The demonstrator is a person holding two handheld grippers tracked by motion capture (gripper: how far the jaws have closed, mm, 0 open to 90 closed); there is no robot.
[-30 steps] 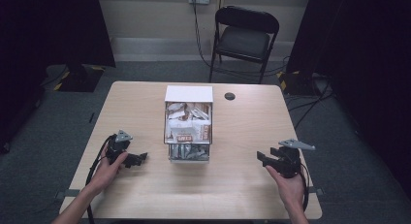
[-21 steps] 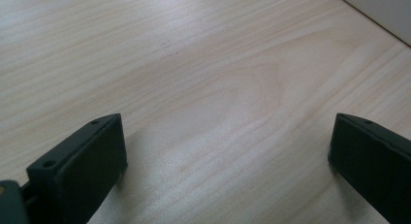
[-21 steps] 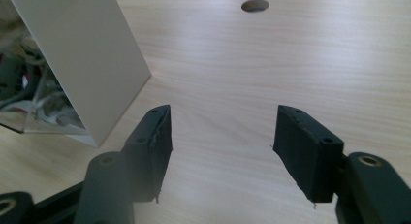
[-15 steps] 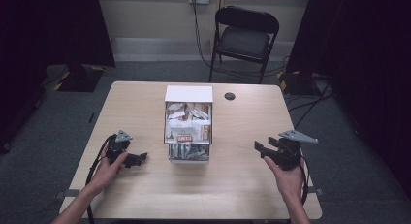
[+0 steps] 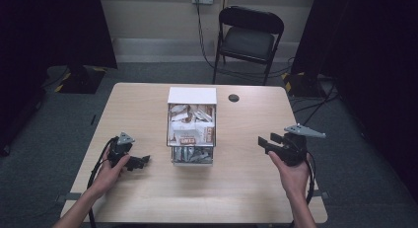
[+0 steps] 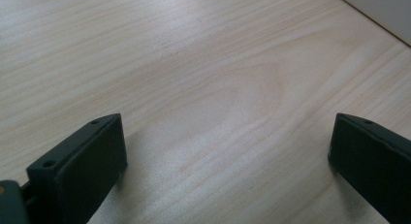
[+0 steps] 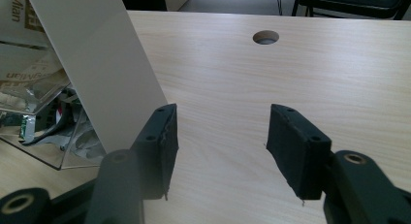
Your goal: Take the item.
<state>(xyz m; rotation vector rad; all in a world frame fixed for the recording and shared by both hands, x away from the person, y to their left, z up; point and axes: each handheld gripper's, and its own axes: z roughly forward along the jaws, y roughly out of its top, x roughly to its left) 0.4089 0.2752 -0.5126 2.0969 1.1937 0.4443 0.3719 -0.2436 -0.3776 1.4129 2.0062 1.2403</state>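
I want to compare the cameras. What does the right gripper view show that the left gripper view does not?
Right gripper view: the clear plastic dispenser box of snack packets, its white side panel, the round cable hole and the open right gripper.

Left gripper view: the open left gripper above bare wood.

Both: the light wooden table, with nothing between the black jaws.

Clear plastic box w/ white side panel (image 7: 97, 73) cut off at left edge in right gripper view; packet print inside too small to read.
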